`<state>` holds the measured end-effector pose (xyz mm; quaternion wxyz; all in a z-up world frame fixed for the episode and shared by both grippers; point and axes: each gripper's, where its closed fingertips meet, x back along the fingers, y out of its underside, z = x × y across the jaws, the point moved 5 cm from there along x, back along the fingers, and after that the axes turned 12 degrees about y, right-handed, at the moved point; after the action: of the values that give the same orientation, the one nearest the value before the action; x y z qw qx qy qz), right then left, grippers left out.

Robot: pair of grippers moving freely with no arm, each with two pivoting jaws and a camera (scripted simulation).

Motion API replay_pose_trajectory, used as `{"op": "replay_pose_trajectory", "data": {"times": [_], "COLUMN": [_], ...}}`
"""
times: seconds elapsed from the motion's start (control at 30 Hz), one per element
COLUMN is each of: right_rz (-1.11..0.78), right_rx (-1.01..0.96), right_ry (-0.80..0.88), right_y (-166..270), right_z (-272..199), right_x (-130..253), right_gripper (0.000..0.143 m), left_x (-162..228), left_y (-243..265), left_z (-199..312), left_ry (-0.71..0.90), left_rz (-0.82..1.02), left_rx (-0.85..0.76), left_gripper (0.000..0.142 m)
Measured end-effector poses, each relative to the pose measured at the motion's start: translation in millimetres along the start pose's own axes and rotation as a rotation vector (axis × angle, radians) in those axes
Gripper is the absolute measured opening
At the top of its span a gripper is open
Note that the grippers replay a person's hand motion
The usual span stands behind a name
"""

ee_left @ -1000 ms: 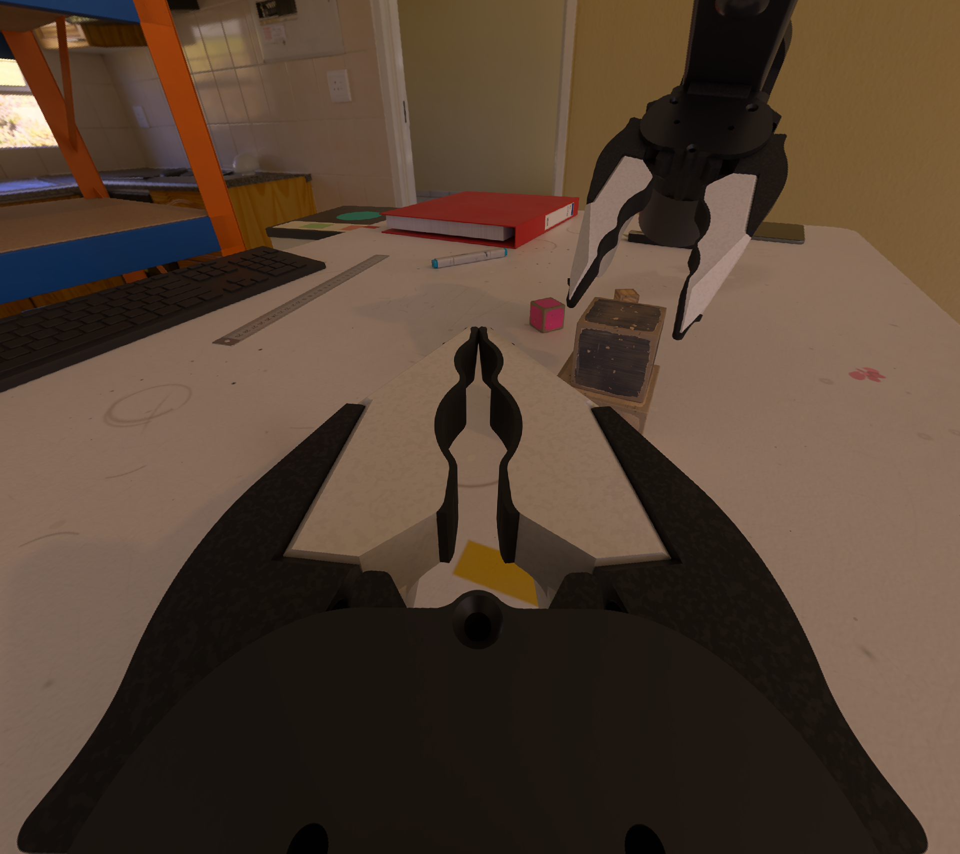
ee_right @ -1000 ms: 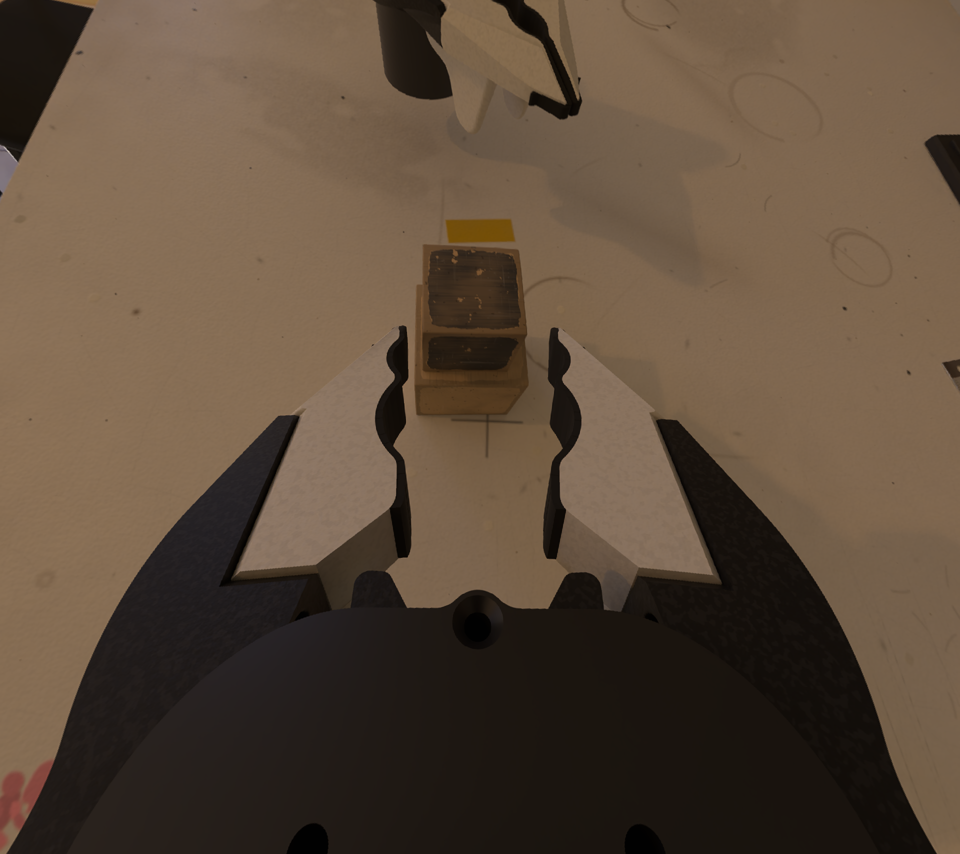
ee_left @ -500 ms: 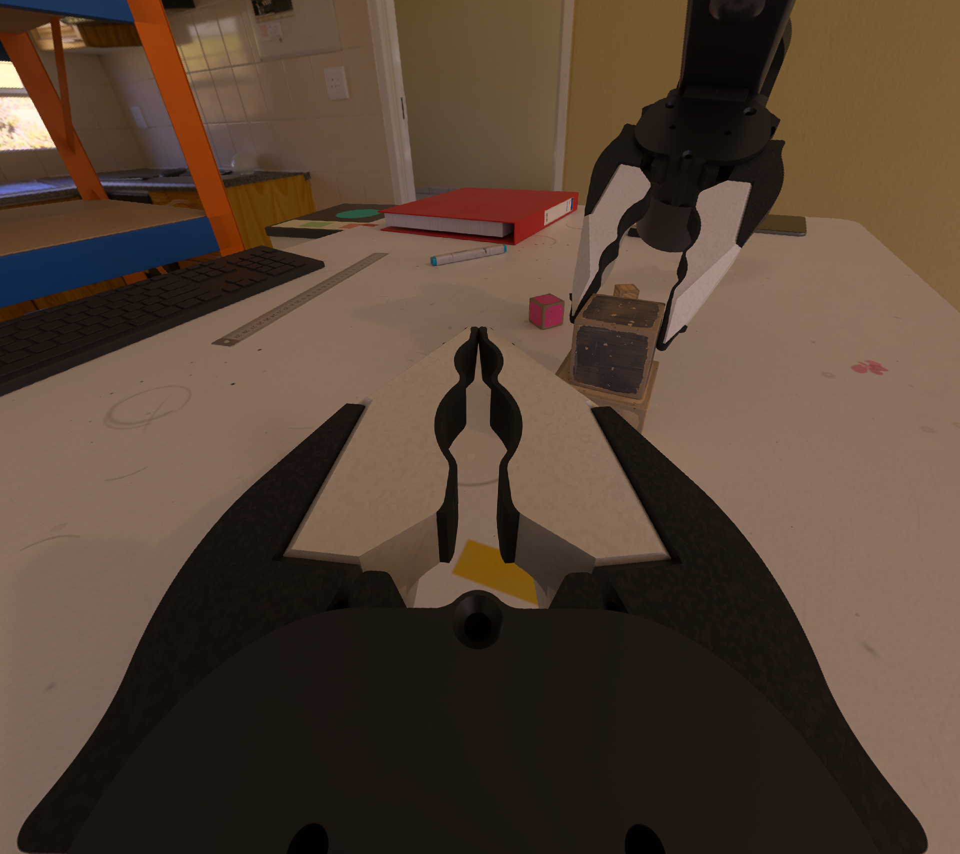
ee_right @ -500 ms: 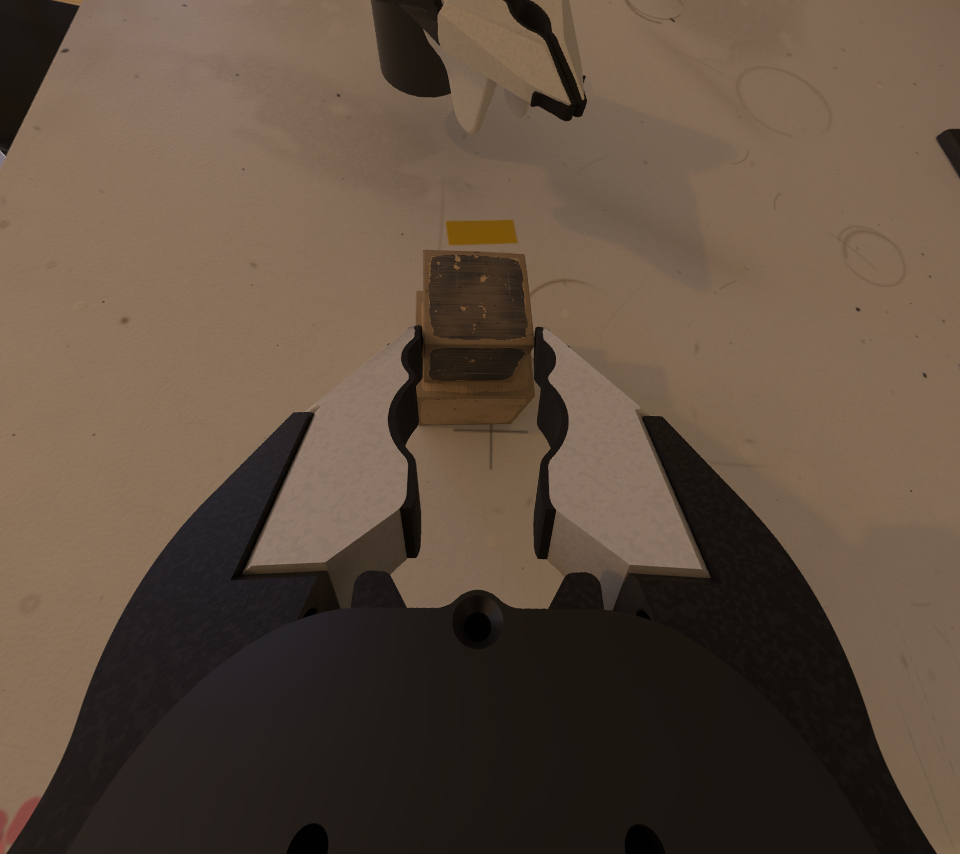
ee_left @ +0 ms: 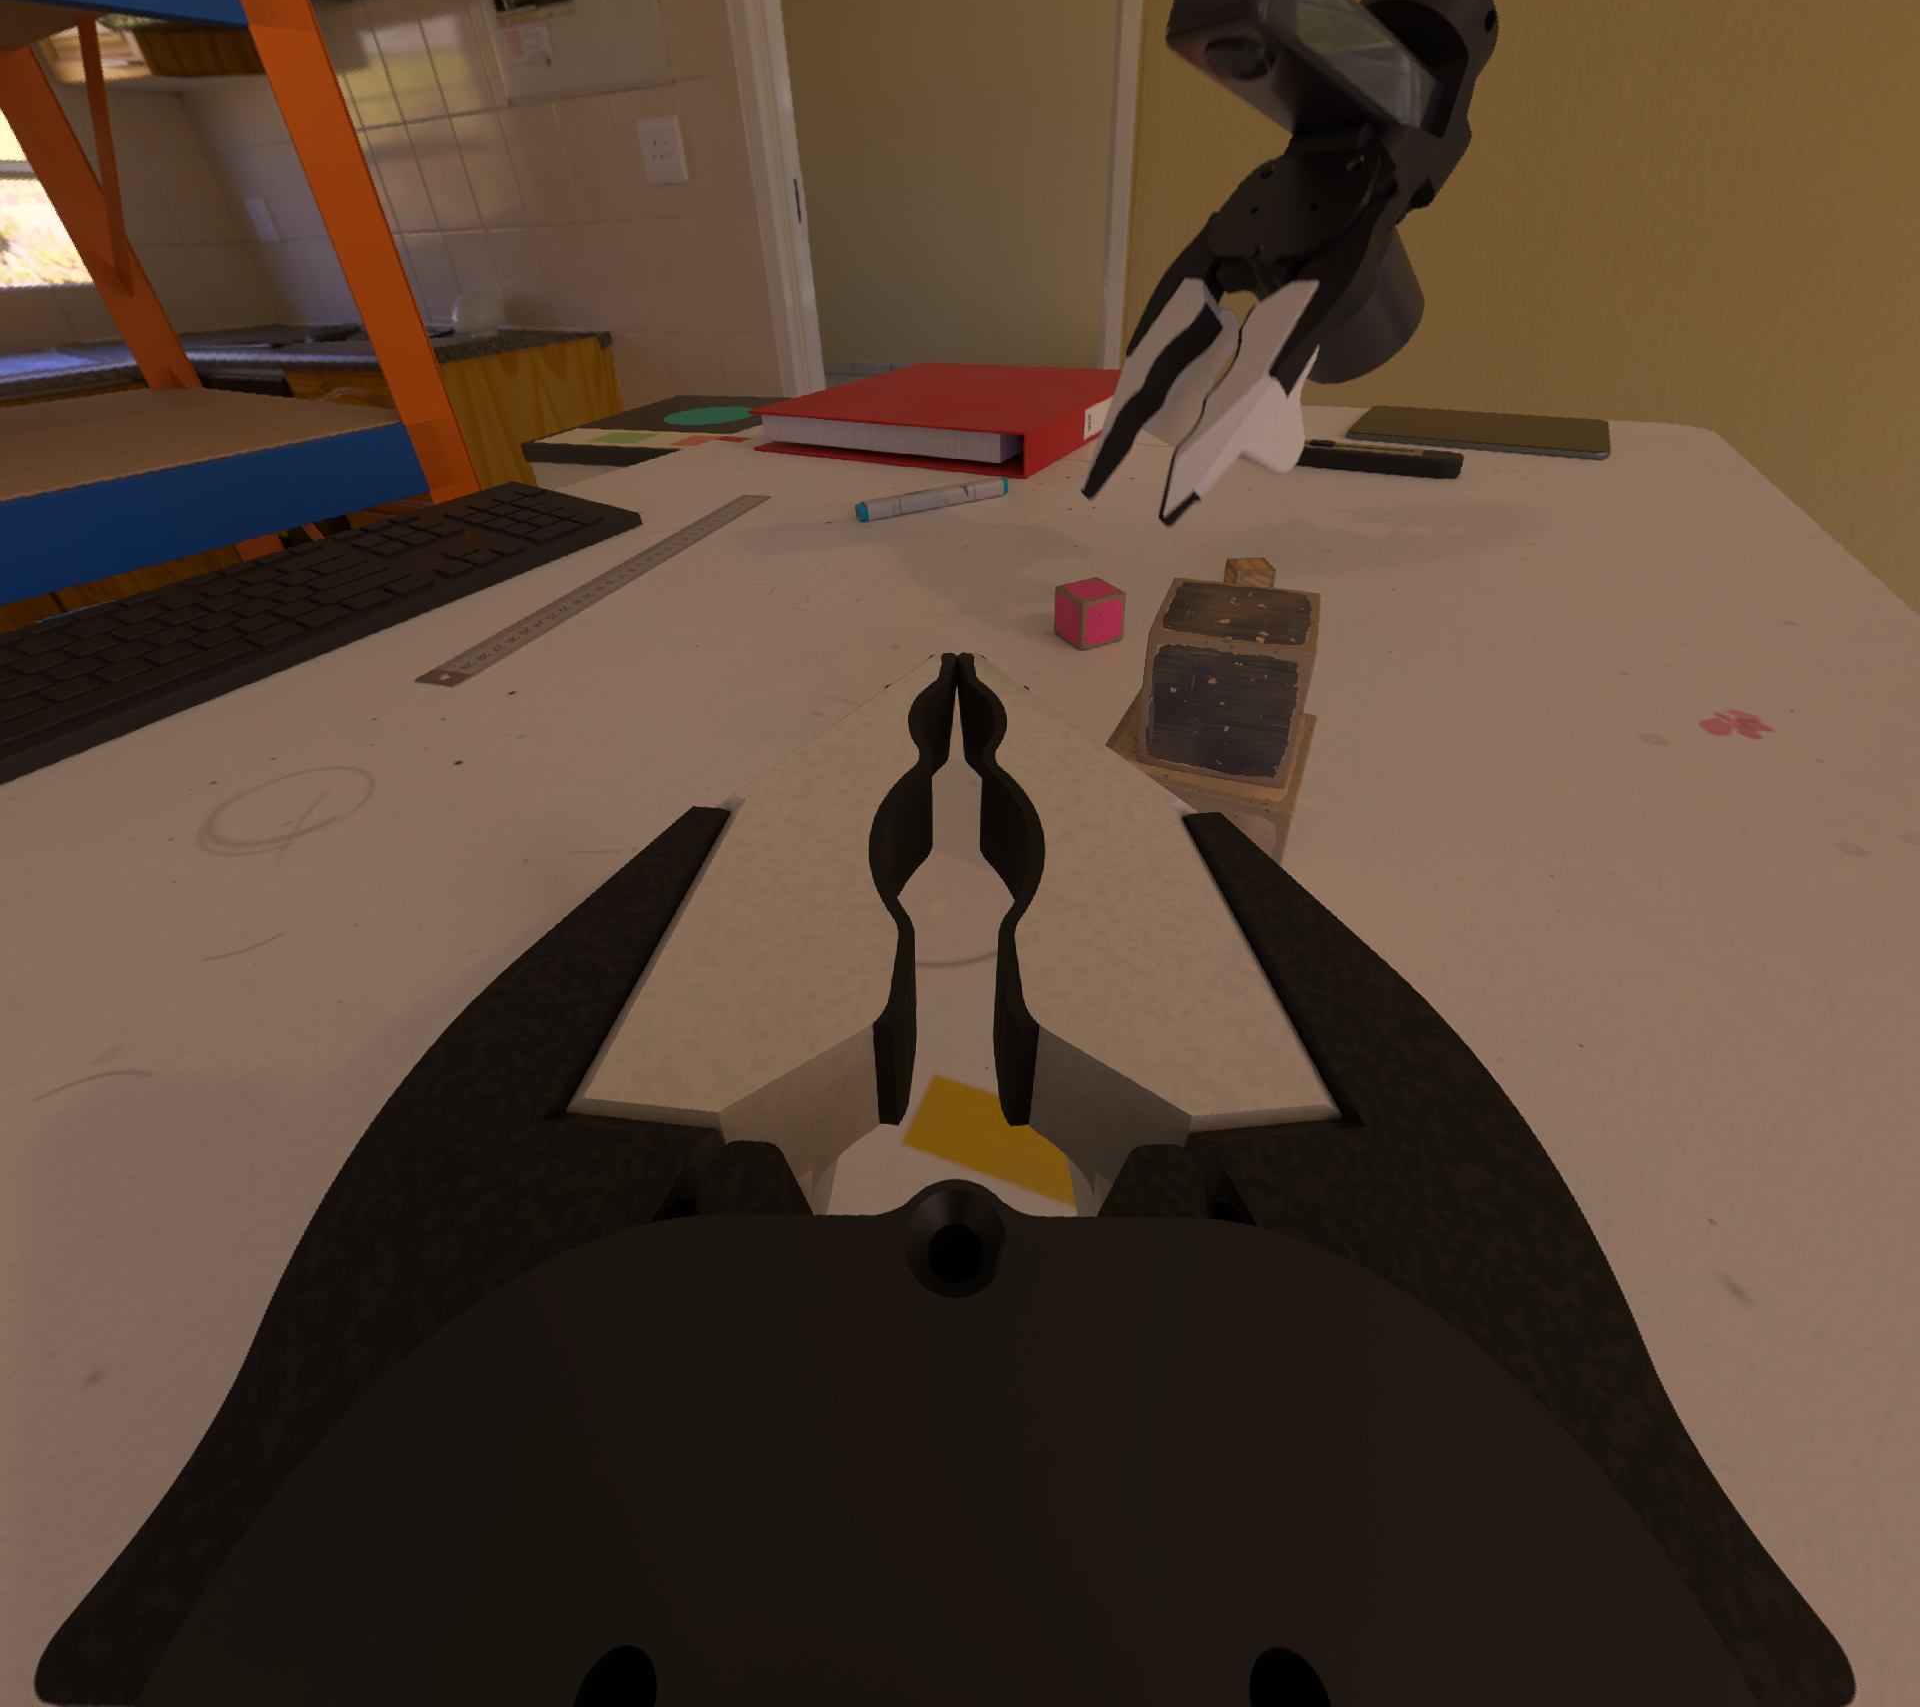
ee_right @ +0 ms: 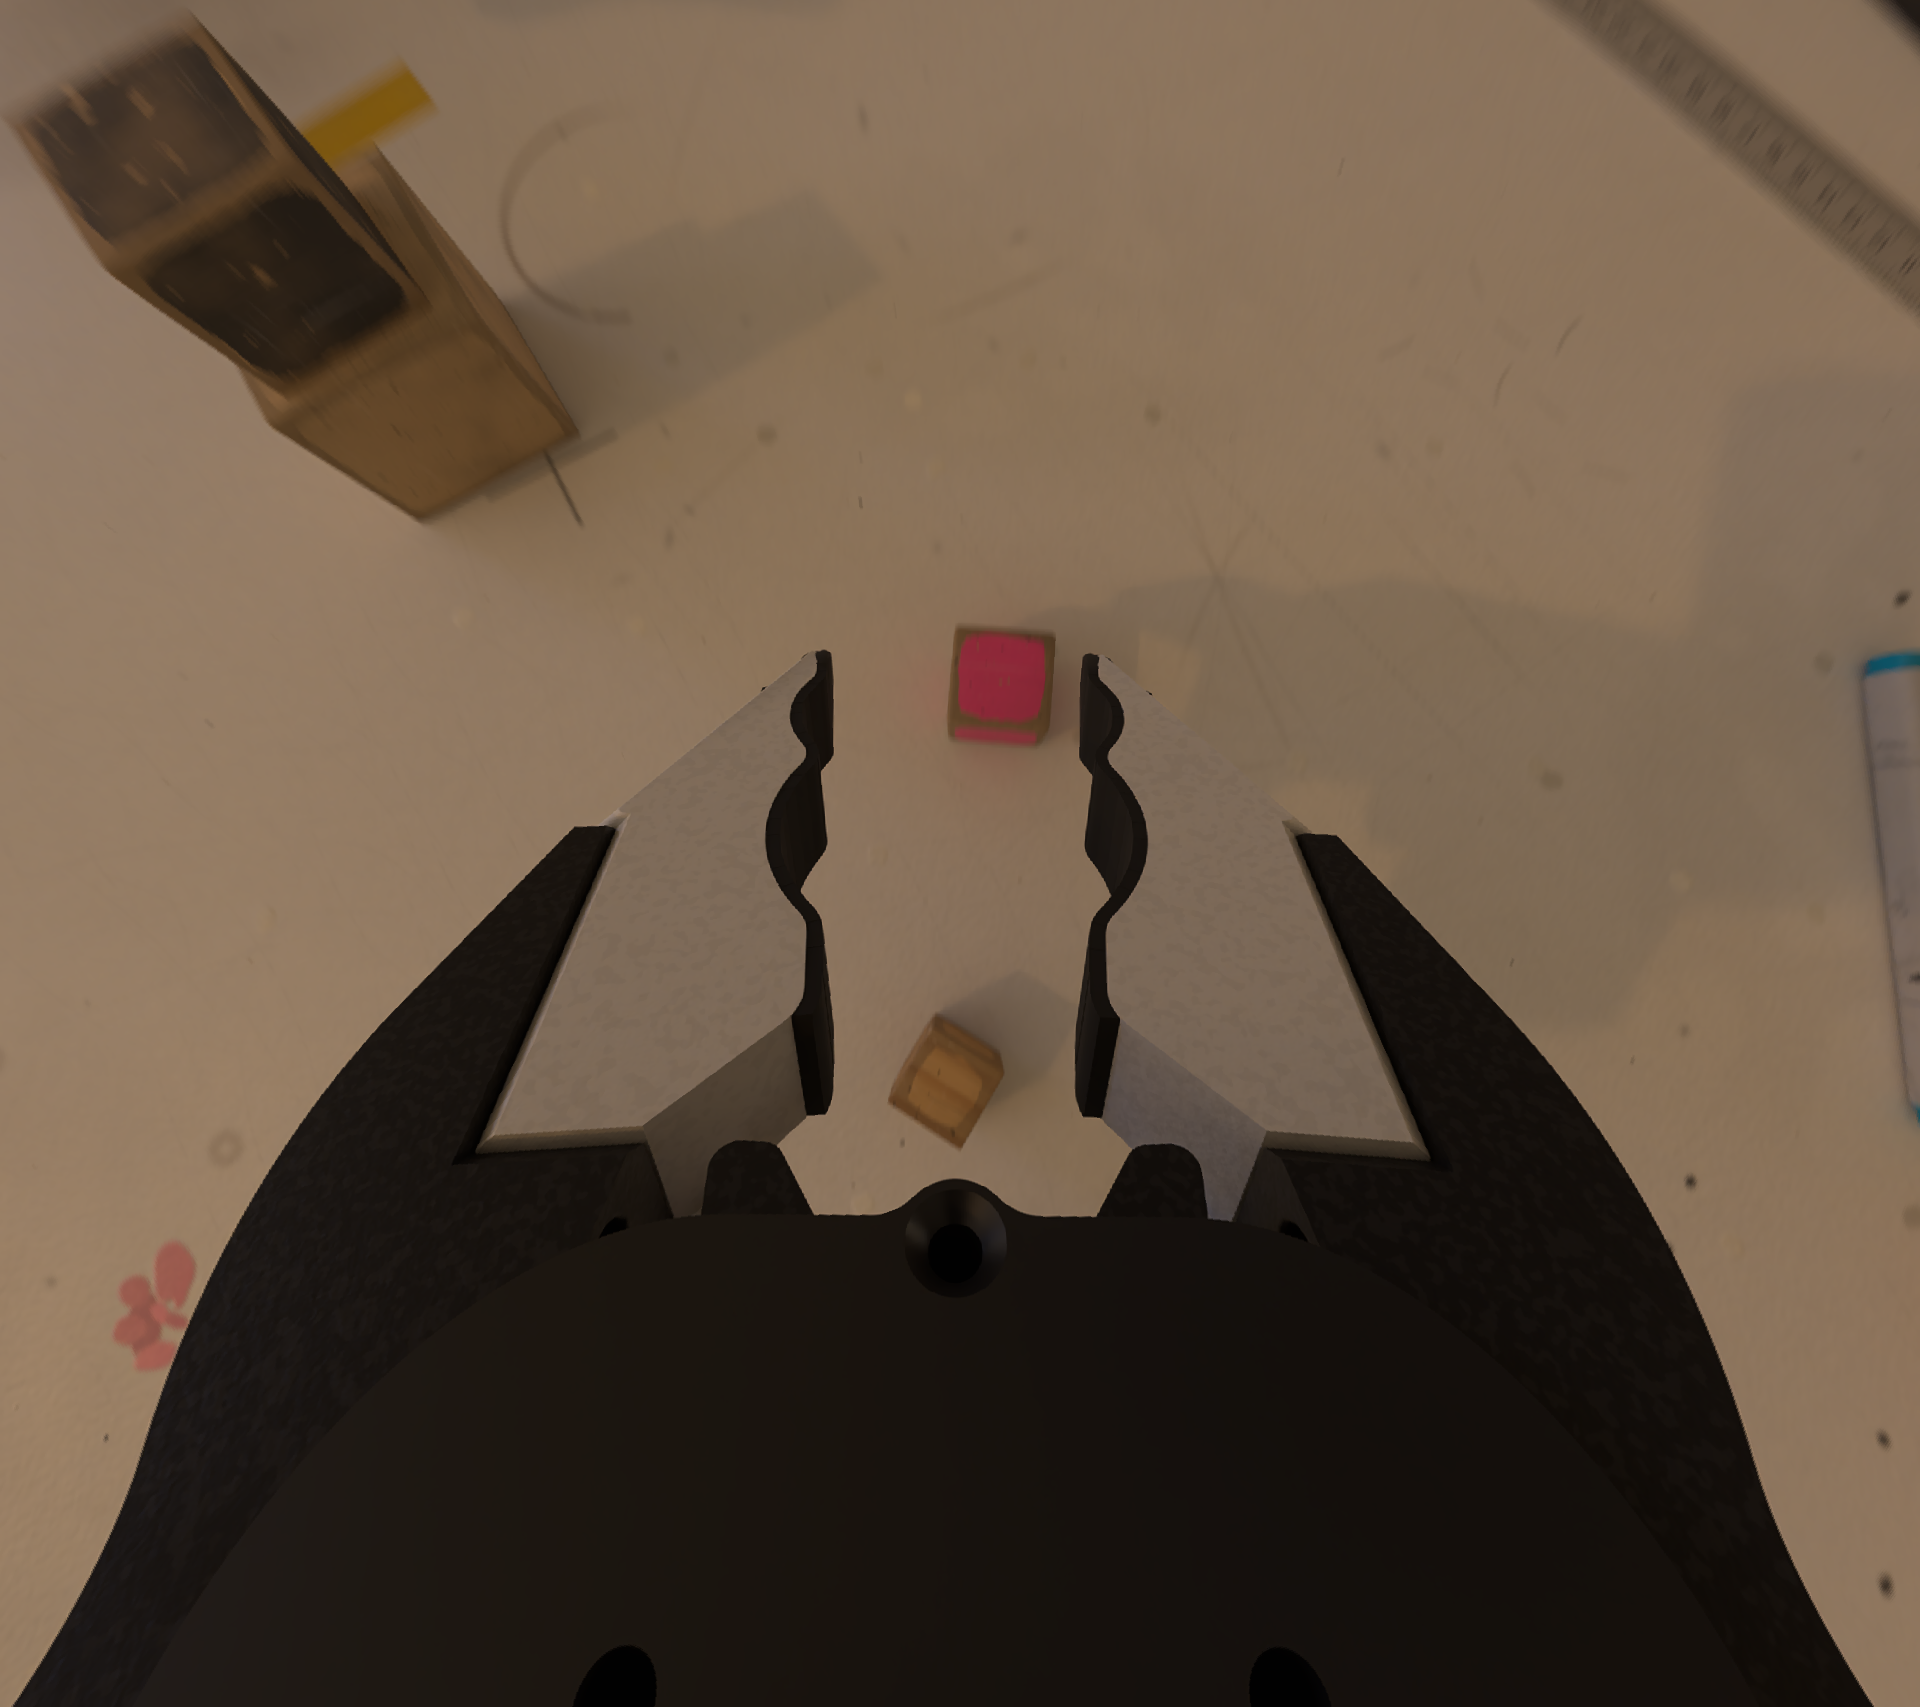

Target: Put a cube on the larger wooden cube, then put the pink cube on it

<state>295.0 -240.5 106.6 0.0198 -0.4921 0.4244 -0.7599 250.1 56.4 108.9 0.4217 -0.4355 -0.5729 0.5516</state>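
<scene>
A black cube (ee_left: 1226, 691) sits on the larger wooden cube (ee_left: 1247, 805) right of my left gripper (ee_left: 956, 665), which is shut, empty and low over the table. The pink cube (ee_left: 1088, 613) stands on the table left of the stack, and a small wooden cube (ee_left: 1250, 571) lies behind it. My right gripper (ee_left: 1130, 506) hangs tilted above the pink cube. In the right wrist view this gripper (ee_right: 954, 665) is open, and the pink cube (ee_right: 1000, 681) shows between its fingertips, below them. The small wooden cube (ee_right: 943, 1091) and the stack (ee_right: 416, 400) also show there.
A keyboard (ee_left: 312, 577), a steel ruler (ee_left: 592, 592), a marker (ee_left: 930, 501), a red binder (ee_left: 935, 421) and a dark phone (ee_left: 1481, 431) lie on the far half of the table. An orange and blue shelf (ee_left: 312, 151) stands at the left. Yellow tape (ee_right: 369, 114) lies by the stack.
My right gripper has left the stack, risen, tilted and swung over to above the pink cube. The black cube stays on the wooden cube. My left gripper has not moved.
</scene>
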Motion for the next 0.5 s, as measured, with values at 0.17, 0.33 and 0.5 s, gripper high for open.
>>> {"op": "replay_pose_trajectory", "data": {"times": [0.17, 0.33, 0.5], "right_rz": [-0.161, -0.225, -0.247], "right_rx": [0.027, -0.019, -0.01], "right_ry": [0.071, 0.121, 0.101], "right_y": [15.7, 22.4, 29.9], "right_z": [-10.8, -6.9, -4.8], "right_x": [-21.4, -37.1, -42.2], "right_gripper": [0.048, 0.048, 0.048], "left_x": [0.7, 0.4, -0.5], "left_y": [-0.3, -0.3, 0.1], "left_z": [-0.7, -0.3, 0.4], "left_ry": [0.0, 0.0, 0.002], "left_rz": [0.007, 0.005, -0.004], "left_rx": [0.007, 0.001, -0.004], "left_gripper": [0.0, 0.0, 0.0]}}
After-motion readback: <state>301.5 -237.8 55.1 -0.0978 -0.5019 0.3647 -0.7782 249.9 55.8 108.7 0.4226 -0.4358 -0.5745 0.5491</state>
